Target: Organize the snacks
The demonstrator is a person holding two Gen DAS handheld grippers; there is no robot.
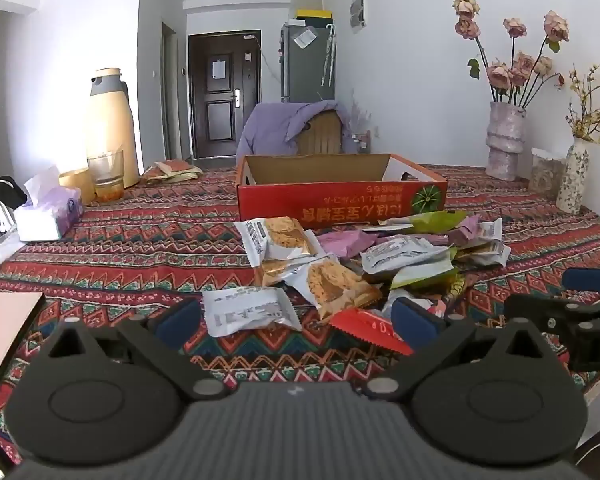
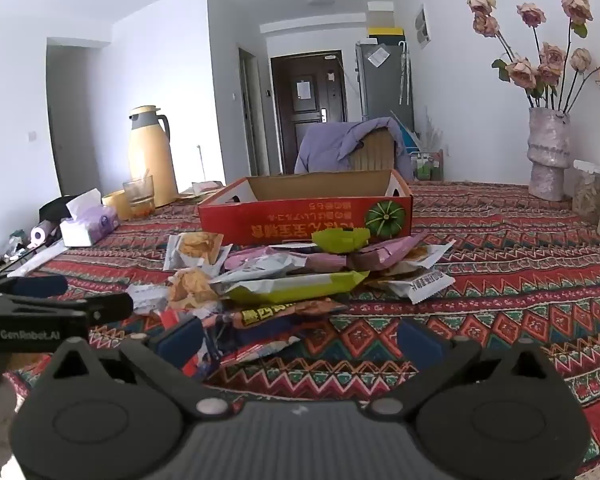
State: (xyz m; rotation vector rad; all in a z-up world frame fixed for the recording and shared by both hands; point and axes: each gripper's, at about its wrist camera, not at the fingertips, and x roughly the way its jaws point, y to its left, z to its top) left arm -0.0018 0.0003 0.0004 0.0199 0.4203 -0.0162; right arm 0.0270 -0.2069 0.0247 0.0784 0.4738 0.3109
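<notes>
A pile of snack packets [image 1: 364, 264] lies on the patterned tablecloth in front of an open red cardboard box [image 1: 340, 196]. My left gripper [image 1: 296, 320] is open and empty, low over the near edge of the pile, with a white packet [image 1: 248, 312] and a red packet [image 1: 372, 330] between its fingers. My right gripper [image 2: 300, 340] is open and empty, just short of the pile [image 2: 296, 276], with an orange and dark packet [image 2: 276, 316] ahead of it. The box [image 2: 304, 216] stands behind the pile. The box's inside is hidden by its wall.
A yellow thermos [image 1: 110, 128], a glass [image 1: 106, 176] and a tissue pack [image 1: 48, 212] stand at the left. Flower vases [image 1: 504, 140] stand at the right by the wall. The right gripper shows at the right edge of the left wrist view [image 1: 572, 320].
</notes>
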